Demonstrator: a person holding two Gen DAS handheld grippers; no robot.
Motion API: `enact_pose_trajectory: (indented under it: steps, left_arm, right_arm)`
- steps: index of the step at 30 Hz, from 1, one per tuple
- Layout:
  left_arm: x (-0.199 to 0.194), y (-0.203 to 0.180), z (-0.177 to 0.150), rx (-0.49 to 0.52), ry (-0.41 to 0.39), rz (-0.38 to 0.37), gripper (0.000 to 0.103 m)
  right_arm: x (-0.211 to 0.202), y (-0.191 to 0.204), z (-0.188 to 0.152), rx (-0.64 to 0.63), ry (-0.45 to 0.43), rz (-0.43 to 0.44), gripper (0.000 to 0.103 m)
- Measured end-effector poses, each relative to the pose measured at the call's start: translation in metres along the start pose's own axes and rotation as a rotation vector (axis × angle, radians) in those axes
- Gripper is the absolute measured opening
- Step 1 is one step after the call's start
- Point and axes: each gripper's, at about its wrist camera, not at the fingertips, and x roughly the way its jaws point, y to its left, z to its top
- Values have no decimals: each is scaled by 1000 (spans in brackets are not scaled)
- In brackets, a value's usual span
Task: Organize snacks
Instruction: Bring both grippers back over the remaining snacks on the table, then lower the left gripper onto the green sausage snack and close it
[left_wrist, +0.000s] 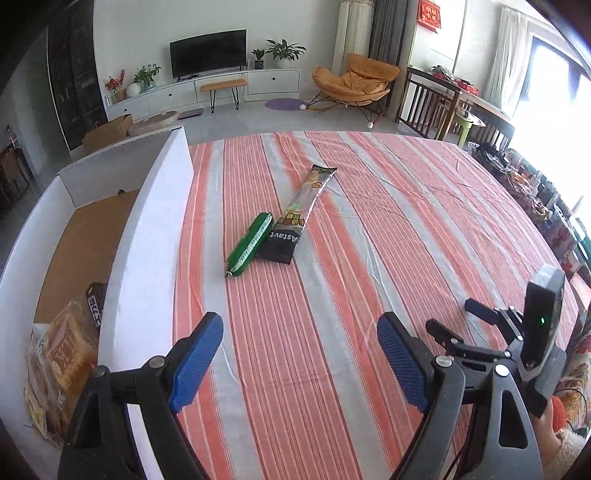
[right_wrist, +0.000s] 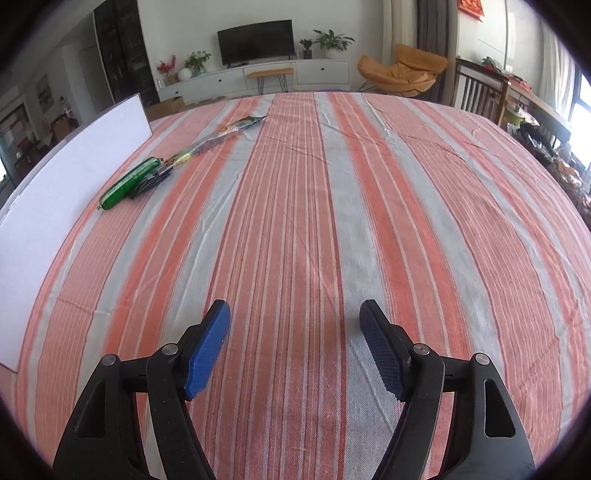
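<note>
A green sausage-shaped snack lies on the striped tablecloth beside a long flat snack packet with a dark end. Both rest a little way ahead of my left gripper, which stands open and empty over the cloth. To its left is a white-walled cardboard box holding several wrapped snacks. In the right wrist view the green snack and the long packet lie far off to the upper left. My right gripper is open over bare cloth with nothing between its fingers.
The other gripper and a hand show at the left wrist view's right edge. The box's white wall runs along the table's left side. Cluttered items line the table's far right. Chairs and a TV unit stand beyond.
</note>
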Motion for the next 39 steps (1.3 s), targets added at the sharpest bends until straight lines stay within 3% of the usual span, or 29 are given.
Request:
enact_pose_trajectory:
  steps: [3, 5, 7, 9, 12, 14, 15, 18, 23, 31, 32, 33, 34, 35, 37, 39]
  left_arm:
    - [54, 13, 37, -44, 42, 64, 81]
    - [94, 30, 49, -107, 122, 54, 55]
    - [123, 41, 55, -168, 181, 22, 40]
    - [124, 44, 62, -167, 95, 51, 40]
    - [140, 52, 67, -204, 131, 3, 27]
    - [155, 57, 65, -205, 171, 20, 24]
    - [155, 57, 63, -207, 142, 21, 23]
    - [156, 59, 60, -189, 123, 26, 0]
    - [141, 53, 37, -191, 101, 14, 0]
    - [76, 39, -49, -260, 92, -2, 0]
    - [72, 37, -53, -255, 89, 1, 4]
    - [71, 34, -53, -232, 96, 9, 9]
    - [71, 30, -51, -204, 103, 20, 27]
    - [70, 27, -44, -183, 98, 27, 51]
    - [65, 26, -20, -168, 34, 43, 70]
    - [66, 28, 16, -150, -40, 50, 77]
  right_arm:
    - [3, 7, 0, -33, 14, -35, 81]
    - [3, 7, 0, -33, 15, -34, 82]
    - [2, 4, -1, -25, 13, -25, 83]
    - [2, 4, -1, -26, 14, -26, 83]
    - [2, 5, -1, -28, 15, -27, 83]
    - [3, 5, -1, -26, 15, -23, 84]
    - [2, 5, -1, -26, 15, -24, 84]
    - [2, 5, -1, -26, 15, -23, 84]
    - [2, 5, -1, -27, 15, -25, 84]
    - [2, 3, -2, -19, 13, -19, 84]
    - [2, 4, -2, -20, 13, -21, 84]
    - [2, 4, -2, -21, 14, -24, 84]
    - [2, 4, -2, -23, 15, -26, 84]
    - [2, 4, -1, -24, 15, -29, 84]
    - [2, 4, -1, -25, 16, -30, 84]
    - [2, 4, -1, -25, 16, -31, 84]
